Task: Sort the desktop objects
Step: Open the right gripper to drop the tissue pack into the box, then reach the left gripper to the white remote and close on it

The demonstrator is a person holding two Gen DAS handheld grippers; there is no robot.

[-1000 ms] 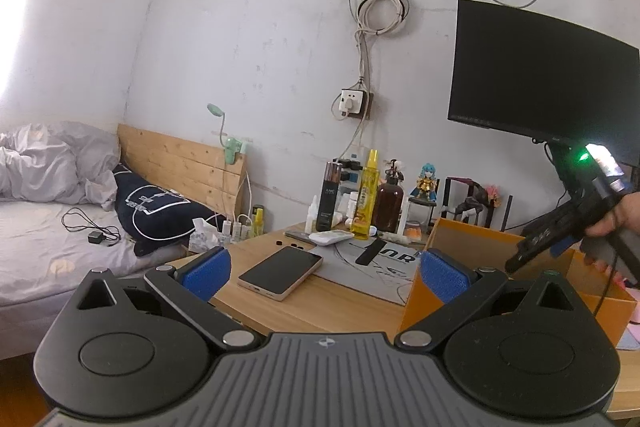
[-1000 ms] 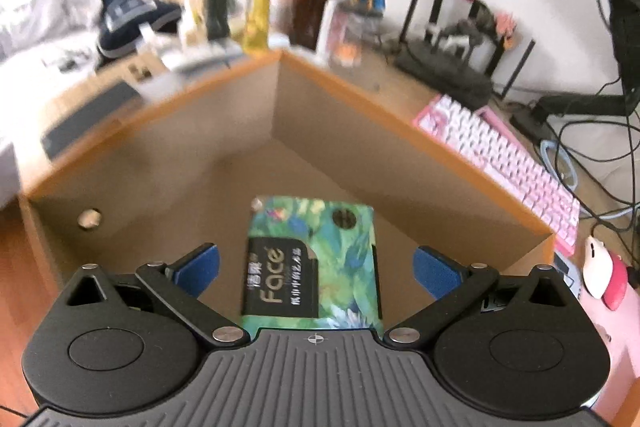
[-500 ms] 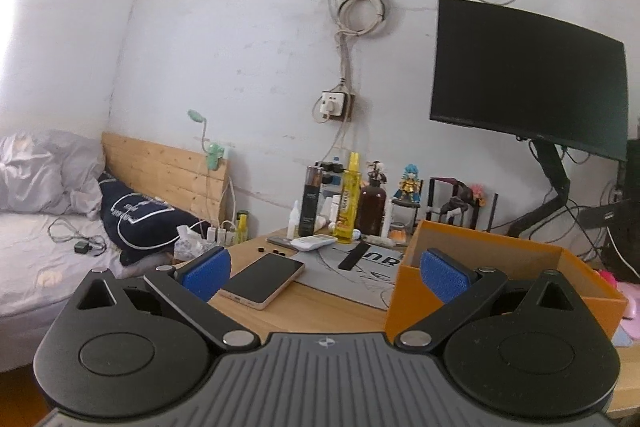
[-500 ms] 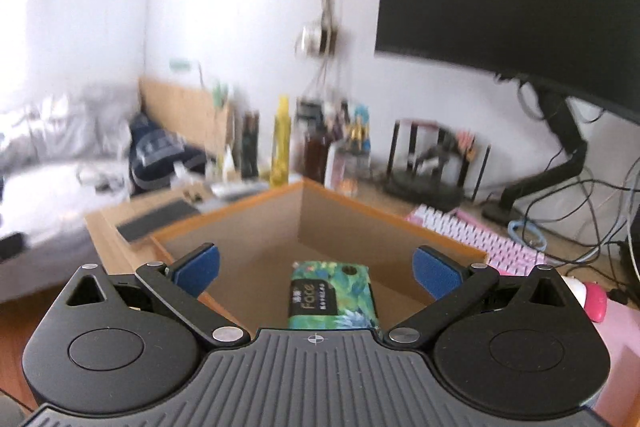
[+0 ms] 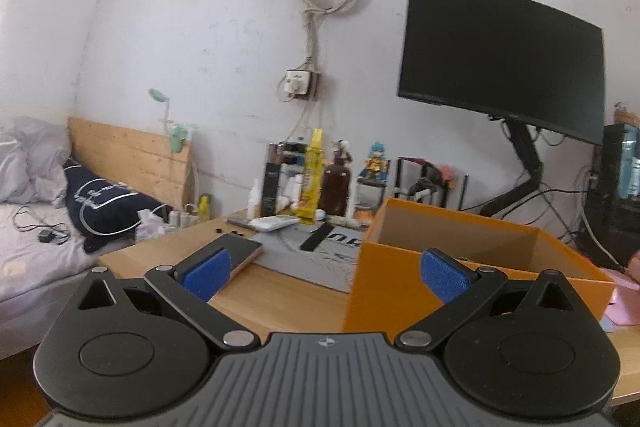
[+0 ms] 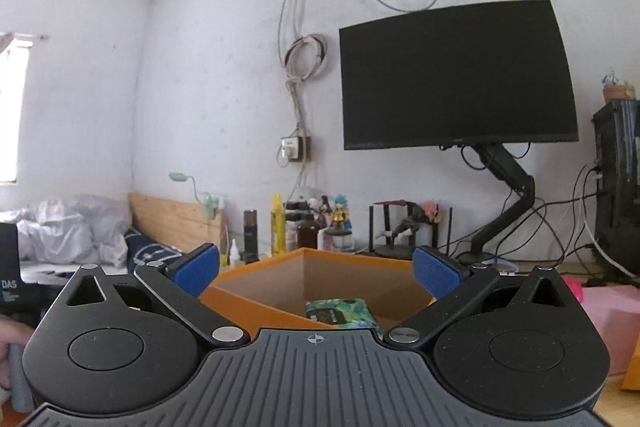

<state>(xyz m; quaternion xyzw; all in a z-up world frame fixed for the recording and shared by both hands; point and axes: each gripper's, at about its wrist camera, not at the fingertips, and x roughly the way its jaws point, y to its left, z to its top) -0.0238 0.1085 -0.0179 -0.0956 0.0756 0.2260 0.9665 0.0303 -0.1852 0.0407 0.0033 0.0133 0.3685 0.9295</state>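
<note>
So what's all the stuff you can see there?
box: one, orange, on the desk
tissue pack: one, green, inside the box
phone: one, dark screen, flat on the desk
desk mat: one, grey, beside the phone
yellow bottle: one, at the desk's back
brown bottle: one, beside the yellow one
monitor: one, black, on an arm
left gripper: open, empty
right gripper: open, empty
</note>
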